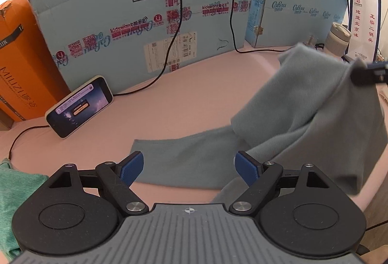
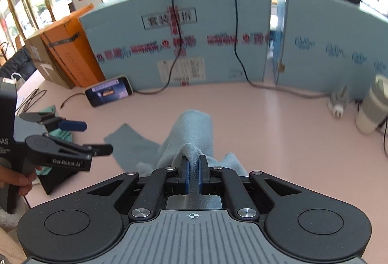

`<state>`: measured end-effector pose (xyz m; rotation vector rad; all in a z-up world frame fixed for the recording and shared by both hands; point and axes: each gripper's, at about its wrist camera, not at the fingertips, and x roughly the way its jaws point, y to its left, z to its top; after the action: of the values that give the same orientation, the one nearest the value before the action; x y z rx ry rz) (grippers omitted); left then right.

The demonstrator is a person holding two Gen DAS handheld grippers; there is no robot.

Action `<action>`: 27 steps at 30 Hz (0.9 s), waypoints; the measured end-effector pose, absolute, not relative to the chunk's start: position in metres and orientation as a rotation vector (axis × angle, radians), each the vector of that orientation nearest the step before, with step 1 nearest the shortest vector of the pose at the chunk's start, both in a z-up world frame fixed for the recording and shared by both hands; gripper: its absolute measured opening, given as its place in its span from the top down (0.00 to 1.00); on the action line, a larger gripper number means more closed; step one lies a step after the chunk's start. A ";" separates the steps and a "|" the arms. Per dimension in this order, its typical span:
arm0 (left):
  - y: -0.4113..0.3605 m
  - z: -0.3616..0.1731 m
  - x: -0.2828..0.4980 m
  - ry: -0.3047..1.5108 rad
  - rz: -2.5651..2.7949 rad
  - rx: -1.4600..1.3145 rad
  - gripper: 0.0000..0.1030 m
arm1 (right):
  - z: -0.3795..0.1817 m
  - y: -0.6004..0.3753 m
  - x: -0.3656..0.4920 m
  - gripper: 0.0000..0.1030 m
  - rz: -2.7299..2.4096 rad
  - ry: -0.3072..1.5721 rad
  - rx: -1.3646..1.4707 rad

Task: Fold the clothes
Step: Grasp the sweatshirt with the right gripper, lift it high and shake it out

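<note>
1. Left wrist view: the left gripper (image 1: 189,168) fills the lower part of the frame, its blue pads spread wide apart with nothing pinched between them. Below and beyond them a grey-blue garment (image 1: 303,118) lies partly flat on the pink table (image 1: 169,103), one strip stretched toward lower centre. Its right part is lifted into a peak at the right edge, where the right gripper (image 1: 363,74) holds it. A phone (image 1: 80,106) leans at centre left against a blue cardboard panel (image 1: 121,21). A green cloth (image 1: 9,191) sits at the lower left edge.

2. Right wrist view: the right gripper (image 2: 193,173) at lower centre has its pads clamped together on a fold of the grey-blue garment (image 2: 191,133), which hangs ahead of the fingers. The left gripper (image 2: 97,137) stands agape at centre left, held by a hand (image 2: 19,179).
</note>
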<state>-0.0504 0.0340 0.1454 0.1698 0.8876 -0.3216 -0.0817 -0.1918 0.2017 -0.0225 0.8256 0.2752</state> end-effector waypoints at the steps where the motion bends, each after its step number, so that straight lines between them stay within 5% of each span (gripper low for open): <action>1: 0.035 0.145 -0.052 0.890 -0.314 0.168 0.20 | 0.209 -0.189 -0.077 0.93 0.280 0.789 -0.051; 27: 0.011 0.159 -0.068 0.888 -0.219 0.107 0.18 | 0.344 -0.210 -0.077 0.93 0.459 0.206 -0.064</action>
<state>-0.0684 0.0113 0.1586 0.1066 0.8875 -0.2191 -0.0772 -0.2102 0.3443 -0.0642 0.2056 0.4588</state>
